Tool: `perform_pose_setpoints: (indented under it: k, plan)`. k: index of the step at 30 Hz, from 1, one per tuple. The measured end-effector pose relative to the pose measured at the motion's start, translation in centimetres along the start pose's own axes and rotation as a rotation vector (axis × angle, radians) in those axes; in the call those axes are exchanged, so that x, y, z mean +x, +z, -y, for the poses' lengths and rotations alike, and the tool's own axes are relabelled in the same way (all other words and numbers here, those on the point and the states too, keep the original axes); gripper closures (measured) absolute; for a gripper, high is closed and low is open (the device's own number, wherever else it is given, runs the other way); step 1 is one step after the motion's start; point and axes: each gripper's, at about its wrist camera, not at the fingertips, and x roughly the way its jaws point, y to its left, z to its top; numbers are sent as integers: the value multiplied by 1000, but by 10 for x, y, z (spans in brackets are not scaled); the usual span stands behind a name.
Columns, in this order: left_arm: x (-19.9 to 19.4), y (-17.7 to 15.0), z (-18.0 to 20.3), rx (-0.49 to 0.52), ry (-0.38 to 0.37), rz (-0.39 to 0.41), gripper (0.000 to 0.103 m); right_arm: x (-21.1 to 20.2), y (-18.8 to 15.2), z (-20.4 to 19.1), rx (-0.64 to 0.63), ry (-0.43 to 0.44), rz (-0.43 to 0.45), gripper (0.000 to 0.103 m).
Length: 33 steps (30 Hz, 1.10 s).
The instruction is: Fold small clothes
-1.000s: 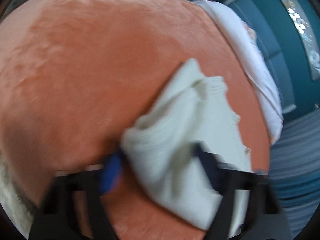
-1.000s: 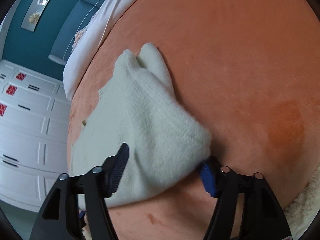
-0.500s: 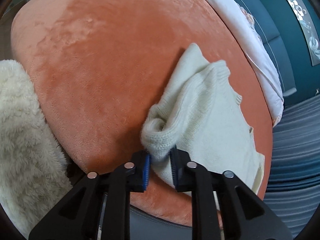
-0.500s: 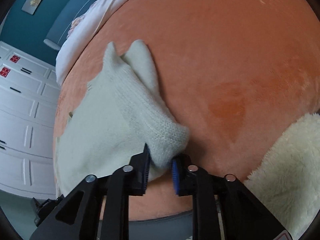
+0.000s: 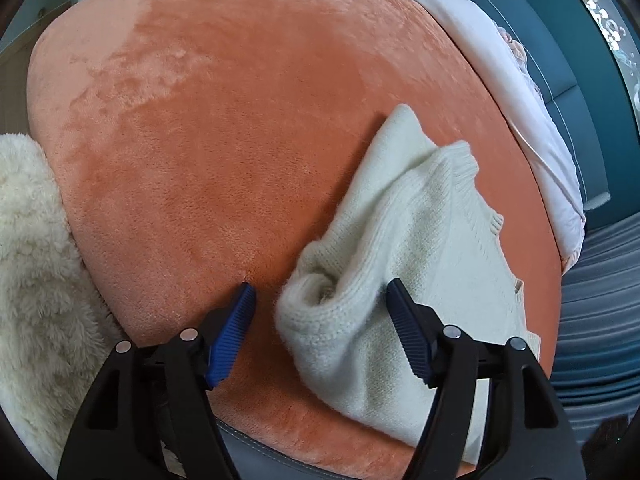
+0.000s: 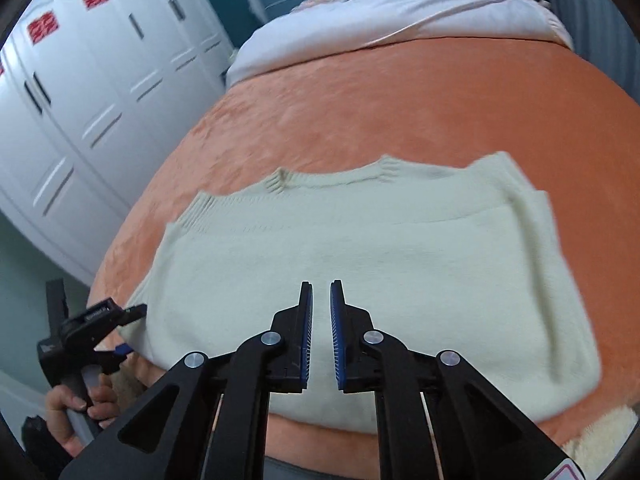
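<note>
A cream knit sweater [image 6: 360, 264] lies folded flat on the orange plush bed cover [image 6: 360, 92], near its front edge. In the left wrist view the sweater [image 5: 420, 248] has a bunched corner lying between the open fingers of my left gripper [image 5: 320, 300], which is not gripping it. My right gripper [image 6: 321, 300] hovers over the middle of the sweater with its jaws nearly closed and nothing between them. The left gripper also shows in the right wrist view [image 6: 120, 336] at the sweater's left edge, held by a hand.
A fluffy white blanket [image 5: 36, 280] lies at the bed's front left. A white duvet [image 6: 400, 12] lies across the far end. White wardrobe doors [image 6: 80, 100] stand to the left and a teal wall behind. The bed's front edge is just below the grippers.
Both grippers were shut on sweater corners half a second ago. The left has opened and let go. The right has let go and swung over the sweater's middle.
</note>
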Motion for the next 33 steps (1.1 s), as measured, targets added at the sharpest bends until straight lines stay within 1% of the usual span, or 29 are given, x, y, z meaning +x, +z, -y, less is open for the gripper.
perform_pose_setpoints:
  k: [1,2,3,4,5,6,7,8,9,11,12,13,14,15,16,18,20,21,22,23,24,25,26,27,28,29,31,33]
  plan:
    - [-1,-2,-2,-2,-5,-3,35,25,1,-6,-20,-6,-55,95]
    - [0,-2,-3,-4,-11,-7,34,57,2,-8,-34,-22,-133,94]
    - [0,-2,-4,-7,-17,-10,34,78,-9,-7,-46,-45,-173,95]
    - [1,-2,-5,-9,-20,-12,33,81,-9,-7,-63,-47,-137,96]
    - [1,-2,-5,-11,-24,-16,32,80,-4,-11,-76,-61,-156,96]
    - [1,-2,-6,-10,-29,-20,31,72,3,-14,-61,-67,-179,96]
    - [2,-2,-6,-10,-33,-22,29,59,10,-14,-24,-38,-156,96]
    - [3,-2,-7,-11,-38,-22,27,49,14,-15,2,12,-129,96]
    - [5,-1,-5,-13,-42,-20,26,41,17,-17,12,43,-110,96]
    - [7,-2,-3,-16,-42,-11,20,42,25,-22,2,24,-93,96]
    - [8,-3,-1,-14,-34,-9,19,52,28,-22,3,13,-104,96]
    - [9,-3,2,-12,-23,-9,17,70,30,-19,12,-11,-143,97]
    - [9,-1,2,-14,-19,-9,16,91,28,-16,15,-49,-199,102]
    - [10,0,3,-21,-18,-11,15,112,31,-14,13,-37,-228,103]
    - [11,1,3,-30,-16,-16,15,118,30,-12,13,-17,-204,103]
    - [12,3,2,-55,-29,-24,14,107,40,-15,55,-16,-219,103]
    - [13,5,-1,-71,-45,-30,13,85,45,-19,96,40,-171,102]
    - [14,4,-2,-72,-47,-27,13,86,44,-22,84,36,-160,102]
    - [15,3,-1,-68,-41,-24,13,91,41,-25,58,2,-171,102]
    - [15,3,2,-62,-28,-19,13,105,35,-26,22,-50,-208,103]
    - [15,2,5,-55,-11,-18,13,117,30,-23,-5,-46,-220,103]
    - [15,3,7,-51,0,-21,13,116,29,-22,-11,-37,-194,103]
    - [15,4,7,-52,5,-27,13,110,35,-20,17,-21,-191,103]
    - [15,5,7,-58,1,-35,13,97,38,-12,63,10,-173,103]
    - [15,7,4,-66,-7,-42,13,79,40,-3,101,36,-122,103]
    - [15,8,2,-77,-20,-47,13,59,39,10,123,35,-62,103]
    - [16,9,-3,-100,-36,-46,13,26,33,47,164,-58,10,103]
    - [17,9,-1,-90,-27,-39,13,5,23,96,238,-146,35,103]
